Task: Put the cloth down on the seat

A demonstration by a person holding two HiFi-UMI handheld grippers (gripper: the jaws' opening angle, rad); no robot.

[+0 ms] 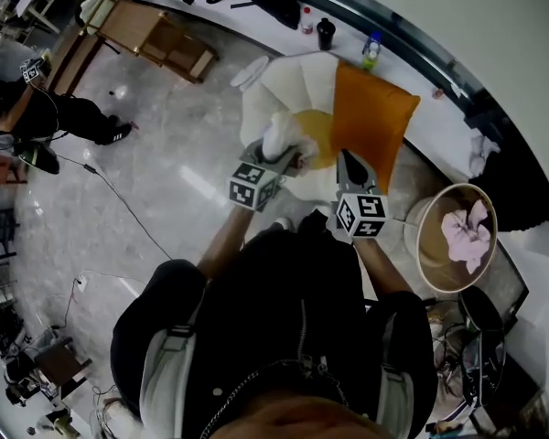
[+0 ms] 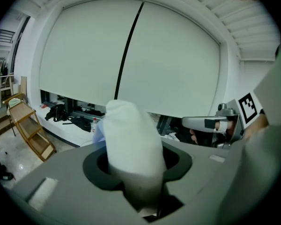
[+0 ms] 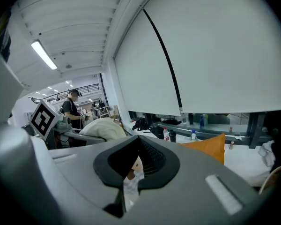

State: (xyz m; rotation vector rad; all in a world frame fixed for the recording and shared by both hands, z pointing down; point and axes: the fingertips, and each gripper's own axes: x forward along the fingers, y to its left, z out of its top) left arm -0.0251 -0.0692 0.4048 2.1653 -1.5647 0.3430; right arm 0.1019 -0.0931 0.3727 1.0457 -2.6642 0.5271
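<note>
A bunched white cloth (image 1: 282,135) sticks up from my left gripper (image 1: 288,155), which is shut on it. In the left gripper view the cloth (image 2: 131,144) fills the space between the jaws of the left gripper (image 2: 138,177). It hangs over the near left edge of a white armchair seat (image 1: 284,85) that has a yellow pad (image 1: 320,135) and an orange cushion (image 1: 373,122). My right gripper (image 1: 352,167) is just to the right, over the seat front, with its jaws together. The right gripper view shows the cloth (image 3: 103,128) to its left.
A round basket (image 1: 421,245) holding a pink cloth (image 1: 467,231) stands to the right of the seat. Bottles and a dark cup (image 1: 326,33) line the white sill behind. A wooden chair (image 1: 156,35) and a person (image 1: 37,117) are at far left.
</note>
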